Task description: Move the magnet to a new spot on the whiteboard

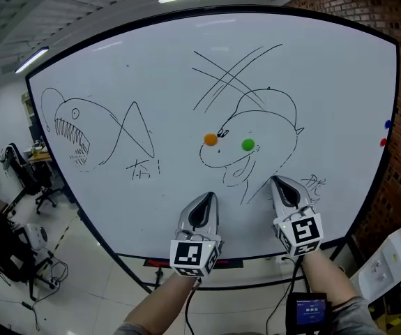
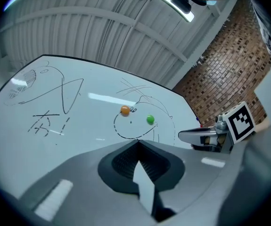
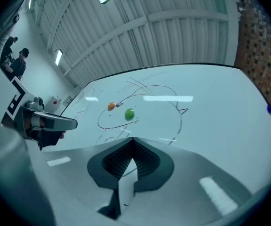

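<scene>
The left gripper (image 1: 205, 199) and right gripper (image 1: 281, 184) are both closed tight and empty. They are near the whiteboard (image 1: 151, 61), apart from the orange magnet (image 1: 210, 139) and the green magnet (image 1: 247, 144).

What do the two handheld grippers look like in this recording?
Both the left tongs and right tongs are smooth grey shells tapering to a point, with dark ribbed pads inside. Each carries a white cube printed with black square markers. A thin black cable runs from the left one.
</scene>
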`<state>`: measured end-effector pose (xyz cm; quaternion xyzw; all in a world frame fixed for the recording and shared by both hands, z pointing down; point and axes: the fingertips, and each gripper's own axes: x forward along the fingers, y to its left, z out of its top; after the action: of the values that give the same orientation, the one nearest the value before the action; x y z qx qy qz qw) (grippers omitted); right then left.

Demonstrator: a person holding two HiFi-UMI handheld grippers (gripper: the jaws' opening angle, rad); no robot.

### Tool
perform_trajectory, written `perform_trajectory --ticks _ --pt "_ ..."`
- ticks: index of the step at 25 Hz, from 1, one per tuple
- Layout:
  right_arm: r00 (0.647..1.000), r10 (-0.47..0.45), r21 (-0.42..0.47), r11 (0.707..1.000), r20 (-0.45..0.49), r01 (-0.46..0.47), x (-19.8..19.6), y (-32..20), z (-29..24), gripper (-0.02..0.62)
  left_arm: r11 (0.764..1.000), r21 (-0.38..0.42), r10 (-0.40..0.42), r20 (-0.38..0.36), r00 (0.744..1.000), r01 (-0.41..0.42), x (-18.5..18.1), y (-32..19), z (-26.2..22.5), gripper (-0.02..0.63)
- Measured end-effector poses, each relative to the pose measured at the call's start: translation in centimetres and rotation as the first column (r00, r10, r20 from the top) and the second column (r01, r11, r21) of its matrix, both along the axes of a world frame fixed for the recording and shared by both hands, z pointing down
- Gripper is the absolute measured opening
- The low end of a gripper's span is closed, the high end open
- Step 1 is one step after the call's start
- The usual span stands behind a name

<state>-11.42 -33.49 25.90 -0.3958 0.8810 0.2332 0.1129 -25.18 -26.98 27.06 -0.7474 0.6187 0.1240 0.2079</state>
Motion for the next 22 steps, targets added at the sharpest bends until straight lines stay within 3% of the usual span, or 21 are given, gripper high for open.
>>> perform_trajectory --ticks 6,16,22 --pt "0.999 -0.030 0.017 0.999 -0.015 0.030 -4.6 1.2 -0.1 0.006 1.000 0.009 -0.019 0.004 1.000 0.019 -3.2 1.1 -0.3 0.000" --pt "0.999 0.040 0.109 0.993 0.017 -0.041 -5.9 0.4 -3.3 0.010 0.999 0.035 -0.017 0.013 1.000 0.016 -5.3 1.2 -0.7 0.000" --pt "0.996 0.080 0.168 0.982 0.028 -0.083 -6.3 -0.1 -5.6 0.137 0.999 0.037 -0.016 0.002 1.000 0.016 -6.4 1.0 -0.6 0.000"
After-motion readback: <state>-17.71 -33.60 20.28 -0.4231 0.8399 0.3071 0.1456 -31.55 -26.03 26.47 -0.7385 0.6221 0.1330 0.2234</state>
